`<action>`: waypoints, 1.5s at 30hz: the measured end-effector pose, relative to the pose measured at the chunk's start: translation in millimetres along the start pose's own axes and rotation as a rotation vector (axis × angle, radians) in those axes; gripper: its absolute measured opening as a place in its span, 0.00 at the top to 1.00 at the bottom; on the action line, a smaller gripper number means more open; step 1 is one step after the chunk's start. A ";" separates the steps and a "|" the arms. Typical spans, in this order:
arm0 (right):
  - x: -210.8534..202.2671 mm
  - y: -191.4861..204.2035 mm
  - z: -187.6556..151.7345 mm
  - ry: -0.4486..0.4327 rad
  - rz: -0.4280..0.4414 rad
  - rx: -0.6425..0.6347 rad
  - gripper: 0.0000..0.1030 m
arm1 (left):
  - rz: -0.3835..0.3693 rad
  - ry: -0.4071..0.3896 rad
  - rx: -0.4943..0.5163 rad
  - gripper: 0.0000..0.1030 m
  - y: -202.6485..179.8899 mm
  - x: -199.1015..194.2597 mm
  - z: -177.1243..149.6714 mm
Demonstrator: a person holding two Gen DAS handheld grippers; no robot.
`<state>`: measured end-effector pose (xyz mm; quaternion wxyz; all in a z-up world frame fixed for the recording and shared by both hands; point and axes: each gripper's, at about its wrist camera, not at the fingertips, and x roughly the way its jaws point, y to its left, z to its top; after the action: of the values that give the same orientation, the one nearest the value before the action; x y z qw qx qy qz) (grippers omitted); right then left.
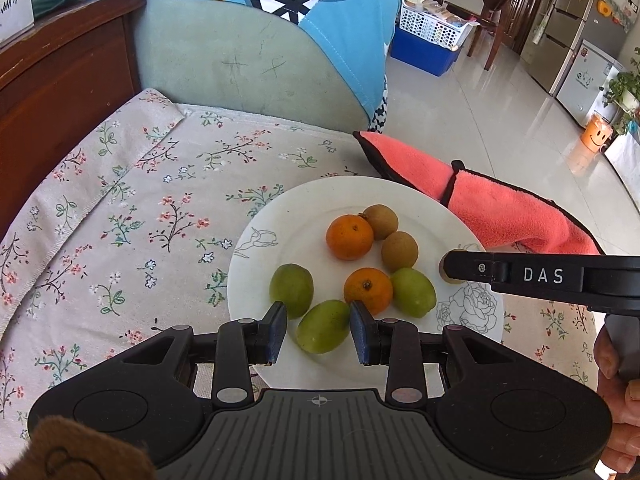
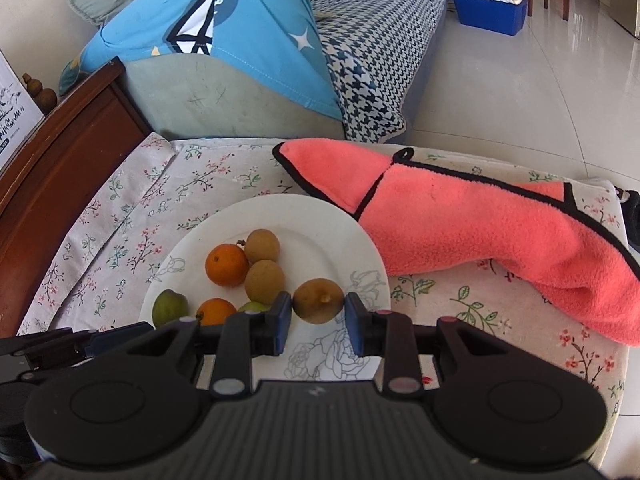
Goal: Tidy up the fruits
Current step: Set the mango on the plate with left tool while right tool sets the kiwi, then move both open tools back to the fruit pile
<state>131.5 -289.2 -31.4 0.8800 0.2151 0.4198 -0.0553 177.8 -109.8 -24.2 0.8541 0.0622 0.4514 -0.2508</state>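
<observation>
A white plate [image 1: 304, 208] [image 2: 320, 220] sits on the flowered tablecloth. It holds two oranges [image 1: 349, 237] [image 2: 226, 265], three green fruits [image 1: 291, 290] and two brown fruits [image 1: 381, 221] [image 2: 262, 246]. My left gripper [image 1: 319, 322] is open, its fingers on either side of a green fruit [image 1: 323, 332] at the plate's near edge. My right gripper [image 2: 316, 312] is shut on a third brown fruit [image 2: 318, 301] over the plate's right side; it also shows in the left wrist view [image 1: 448, 270], seen from the side.
A pink plush towel [image 2: 460, 224] [image 1: 500, 204] lies right of the plate. A sofa with a blue cushion [image 2: 208, 24] stands behind the table. A dark wooden cabinet [image 1: 60, 64] is at the left.
</observation>
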 end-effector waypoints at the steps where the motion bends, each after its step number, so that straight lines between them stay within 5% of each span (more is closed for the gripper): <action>1: -0.3 -0.5 0.1 -0.003 -0.002 0.004 0.69 | -0.001 -0.004 -0.004 0.67 0.4 -0.8 1.0; 4: -3.3 -0.9 1.4 -0.015 0.002 0.009 0.66 | -0.006 -0.017 -0.006 0.65 0.8 -5.4 3.3; 7: -8.9 1.5 2.4 -0.036 0.007 -0.003 0.59 | 0.029 -0.033 -0.011 0.34 1.0 -11.6 6.2; 12: -18.7 8.1 1.9 -0.046 0.004 -0.054 0.45 | 0.039 -0.048 -0.051 0.31 8.4 -21.9 11.1; 16: -26.1 13.3 -2.4 -0.042 0.001 -0.085 0.45 | 0.061 -0.065 -0.097 0.21 19.0 -32.8 10.1; 21: -39.6 21.4 -10.2 -0.064 0.002 -0.119 0.32 | 0.127 -0.081 -0.140 0.14 34.2 -50.0 6.5; 25: -51.8 27.9 -18.9 -0.097 0.004 -0.136 0.23 | 0.104 -0.075 -0.185 0.12 49.5 -61.6 0.1; 45: -64.9 63.5 -96.4 0.050 0.131 -0.250 0.19 | 0.179 0.078 -0.078 0.11 72.2 -57.0 -39.8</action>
<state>38.7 -196.4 -14.3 0.8909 0.1323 0.4304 0.0603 156.7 -12.8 -10.4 0.8566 0.0786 0.4864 -0.1533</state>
